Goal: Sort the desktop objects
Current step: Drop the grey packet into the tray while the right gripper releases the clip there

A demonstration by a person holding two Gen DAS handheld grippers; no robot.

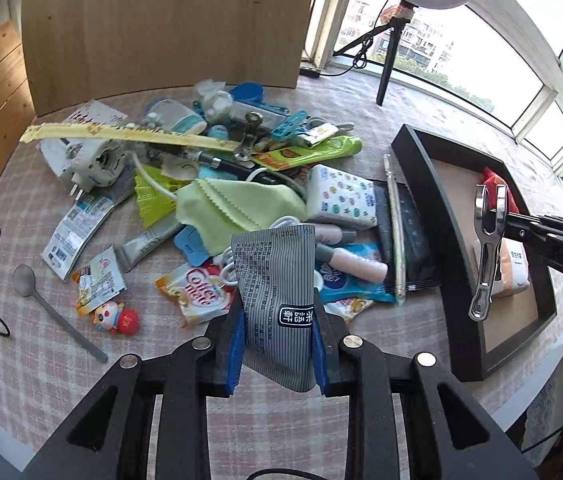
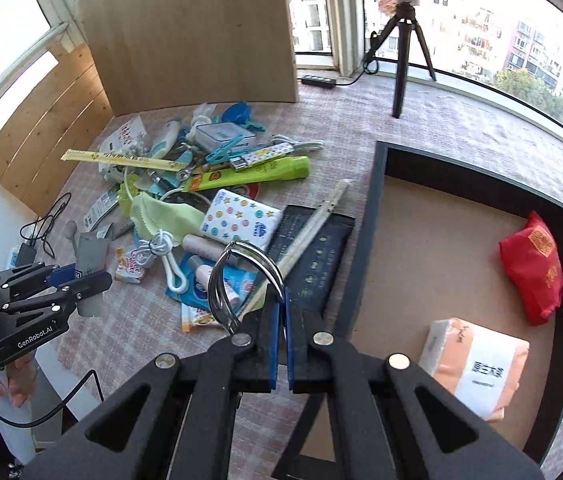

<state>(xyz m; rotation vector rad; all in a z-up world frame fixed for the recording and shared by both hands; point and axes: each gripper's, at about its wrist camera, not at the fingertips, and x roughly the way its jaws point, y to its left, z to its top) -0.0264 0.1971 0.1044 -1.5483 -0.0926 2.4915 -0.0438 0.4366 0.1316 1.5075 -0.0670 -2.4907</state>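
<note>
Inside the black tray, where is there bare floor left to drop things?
The tray floor is bare across its left and far parts. Its right side holds a red pouch, and a tissue pack fills the near corner. The pile beside it is crowded.

Left wrist view: mounted behind the left gripper, raised over the near table edge and angled steeply down at the clutter pile, close range, black tray at right. Right wrist view: behind the right gripper, similarly tilted, between pile and tray. Both views share the pile, tray, wooden board and tripod; each also catches the other gripper.
</note>
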